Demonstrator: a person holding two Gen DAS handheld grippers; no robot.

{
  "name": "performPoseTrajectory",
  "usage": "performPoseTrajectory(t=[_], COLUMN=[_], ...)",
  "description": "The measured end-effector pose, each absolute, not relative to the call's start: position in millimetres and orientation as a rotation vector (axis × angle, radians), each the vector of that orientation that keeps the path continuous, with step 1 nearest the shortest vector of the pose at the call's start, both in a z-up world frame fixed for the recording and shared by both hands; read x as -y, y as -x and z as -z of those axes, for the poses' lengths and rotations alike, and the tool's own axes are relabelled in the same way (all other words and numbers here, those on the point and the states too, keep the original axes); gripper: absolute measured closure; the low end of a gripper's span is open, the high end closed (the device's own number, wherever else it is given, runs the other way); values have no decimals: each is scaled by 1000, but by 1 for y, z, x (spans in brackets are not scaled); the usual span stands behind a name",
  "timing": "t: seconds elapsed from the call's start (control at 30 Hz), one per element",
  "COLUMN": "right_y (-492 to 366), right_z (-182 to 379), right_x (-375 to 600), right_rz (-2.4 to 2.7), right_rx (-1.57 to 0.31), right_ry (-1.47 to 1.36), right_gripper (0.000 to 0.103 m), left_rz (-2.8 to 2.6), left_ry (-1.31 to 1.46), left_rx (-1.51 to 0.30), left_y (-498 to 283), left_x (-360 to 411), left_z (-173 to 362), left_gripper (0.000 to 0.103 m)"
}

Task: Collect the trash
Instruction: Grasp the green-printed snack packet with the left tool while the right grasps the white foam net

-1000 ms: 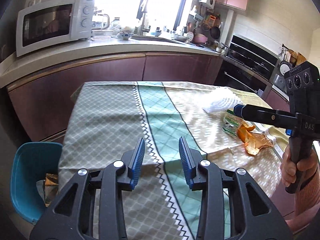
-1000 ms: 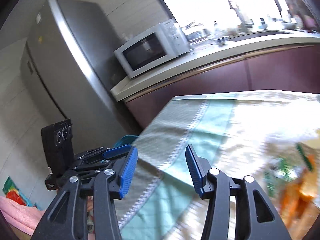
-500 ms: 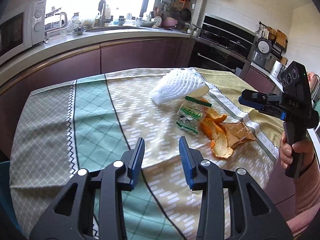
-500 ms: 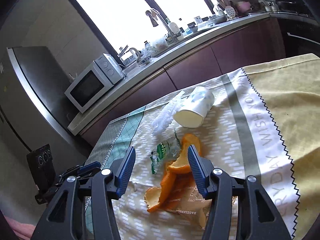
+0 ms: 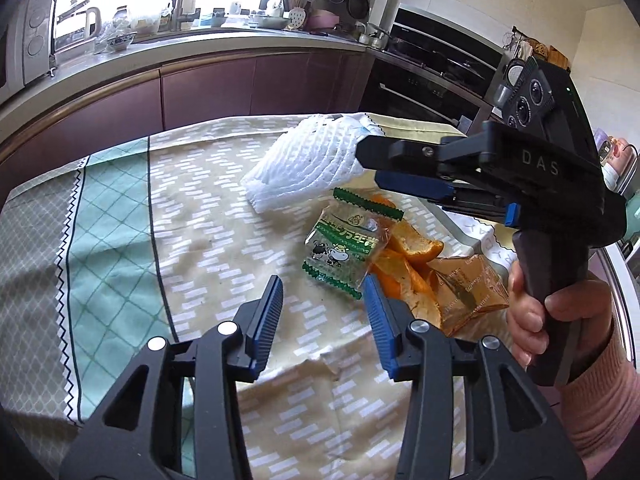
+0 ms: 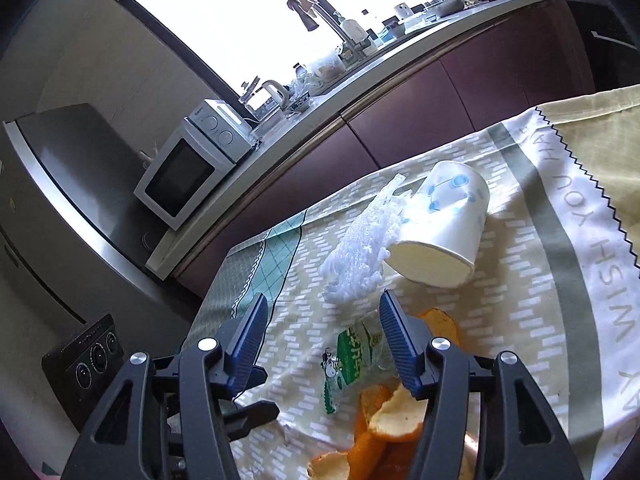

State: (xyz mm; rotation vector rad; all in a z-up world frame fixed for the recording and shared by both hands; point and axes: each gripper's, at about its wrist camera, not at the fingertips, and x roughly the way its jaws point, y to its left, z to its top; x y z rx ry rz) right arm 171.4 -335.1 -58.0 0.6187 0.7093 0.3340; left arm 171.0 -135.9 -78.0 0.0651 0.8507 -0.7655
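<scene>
2 grippers (image 5: 323, 291) (image 6: 320, 312) opening, trash (image 5: 346, 246) just ahead

Right gripper (image 6: 322, 316) opening (fingers empty) above green wrapper (image 6: 354, 354), orange peel (image 6: 394, 418), paper cup (image 6: 444, 228).

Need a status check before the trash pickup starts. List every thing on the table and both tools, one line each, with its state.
Left tool: jaws opening, nothing between them.
Right tool: jaws opening, empty.
Paper cup: tipped on its side.
Foam net: lying loose beside the cup.
Green wrapper: torn, lying on orange peels.
Brown wrapper: crumpled.
</scene>
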Motion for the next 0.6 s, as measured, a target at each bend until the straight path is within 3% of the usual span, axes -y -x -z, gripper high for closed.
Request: performPoseTrajectory(t=[0.1,0.2,0.37,0.53,0.6], right_y=[-184,-191,-192,-189,-187], right_z=[65,71,72,77,78], right_x=[334,336,335,342,345], right_rz=[-336,-346,-351,-344,-344], right_rx=[-723,-731,-723,-730,-735], right_ry=[-650,-689,-699,-734,-754], right_gripper=[51,69,89,92,87], left_rz=[767,775,776,788,788], left_ry=[-59,-65,-70,-72,-80], left_rx=[-882,-901,-930,-950,-958], left_y=[-182,-191,-203,-210,-211], left_x=[144,154,168,179,182], left_z=[83,88,93,95,98], left_gripper=[58,57,55,60,67])
